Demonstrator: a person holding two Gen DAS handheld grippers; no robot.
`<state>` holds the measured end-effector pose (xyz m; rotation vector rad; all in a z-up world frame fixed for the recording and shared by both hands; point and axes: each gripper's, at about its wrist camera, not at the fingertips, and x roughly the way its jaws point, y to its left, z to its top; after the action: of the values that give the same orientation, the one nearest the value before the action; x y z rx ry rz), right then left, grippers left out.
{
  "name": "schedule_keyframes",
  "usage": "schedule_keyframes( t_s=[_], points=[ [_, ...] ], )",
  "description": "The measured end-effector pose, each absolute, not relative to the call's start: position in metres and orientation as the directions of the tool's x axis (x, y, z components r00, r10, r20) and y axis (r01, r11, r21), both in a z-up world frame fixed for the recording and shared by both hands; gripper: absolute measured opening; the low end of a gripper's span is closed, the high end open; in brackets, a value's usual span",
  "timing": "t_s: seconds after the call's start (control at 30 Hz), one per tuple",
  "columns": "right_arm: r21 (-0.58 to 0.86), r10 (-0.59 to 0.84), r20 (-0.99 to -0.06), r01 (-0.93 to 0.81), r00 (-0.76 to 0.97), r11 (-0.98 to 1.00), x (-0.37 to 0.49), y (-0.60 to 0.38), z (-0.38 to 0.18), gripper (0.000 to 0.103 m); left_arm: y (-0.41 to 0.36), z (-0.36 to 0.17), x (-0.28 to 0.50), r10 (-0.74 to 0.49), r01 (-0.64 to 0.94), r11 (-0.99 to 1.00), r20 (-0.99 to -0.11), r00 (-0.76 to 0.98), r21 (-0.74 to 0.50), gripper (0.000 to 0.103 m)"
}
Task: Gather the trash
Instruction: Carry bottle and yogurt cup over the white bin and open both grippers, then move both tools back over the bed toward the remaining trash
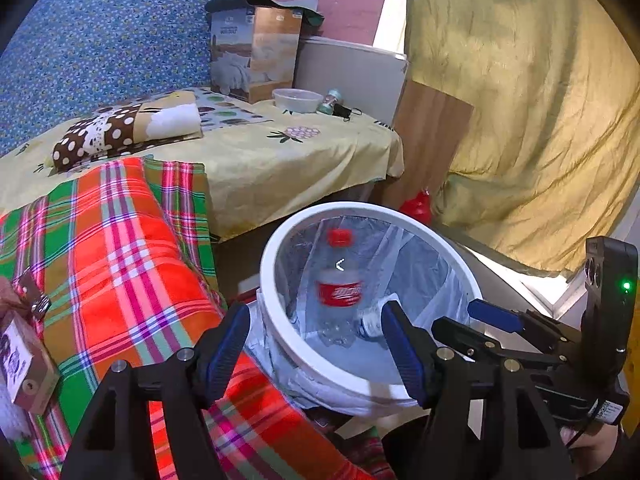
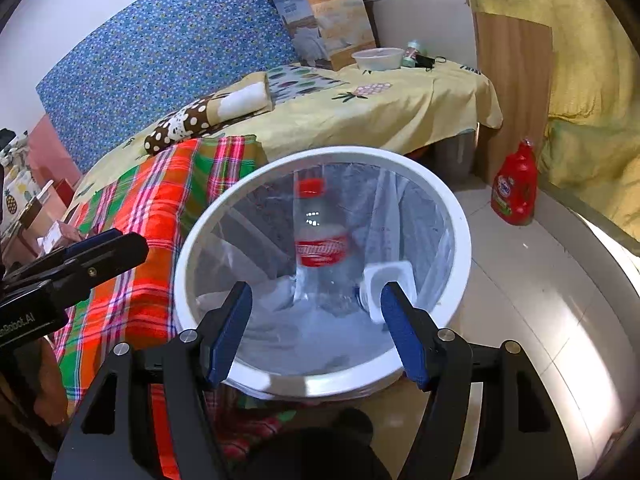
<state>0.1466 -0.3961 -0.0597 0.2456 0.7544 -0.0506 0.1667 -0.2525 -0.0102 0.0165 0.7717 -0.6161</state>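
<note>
Hovering over the white bin (image 2: 320, 376), the right gripper (image 2: 316, 324) has its 2 blue-padded fingers (image 2: 230, 332) spread wide with nothing between them, pointing down into the mouth of the bin. Inside, against the clear liner bag (image 2: 412, 216), a plastic bottle (image 2: 320, 236) with a red cap and a red label stands tilted; the white script on the label is too blurred to read. A small white container (image 2: 388, 280) lies beside the bottle at the bottom of the bin. On the left gripper's (image 1: 316, 348) body, seen at the edge of the right view, mirrored white lettering shows, readable only in part as ending in "AI". The left gripper is also open and empty, held just above the near rim of the bin (image 1: 276, 320), beside the plaid blanket (image 1: 132, 264) on the bed. On the floor stands a red detergent jug (image 2: 516, 188) whose round label cannot be read with certainty. At the far end of the bed, a tall printed box (image 1: 256, 52) carries small writing too fine to make out, with a clear bowl (image 1: 298, 100) near it.
</note>
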Motion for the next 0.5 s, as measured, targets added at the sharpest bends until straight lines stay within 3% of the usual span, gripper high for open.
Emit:
schedule_keyframes(
  t_s=[0.5],
  points=[
    [0.176,0.11,-0.592,-0.005,0.798,0.984,0.13,-0.346,-0.028,0.068,-0.178,0.012,0.126,-0.413,0.374,0.906,-0.612,0.675,-0.198,0.068]
  ],
)
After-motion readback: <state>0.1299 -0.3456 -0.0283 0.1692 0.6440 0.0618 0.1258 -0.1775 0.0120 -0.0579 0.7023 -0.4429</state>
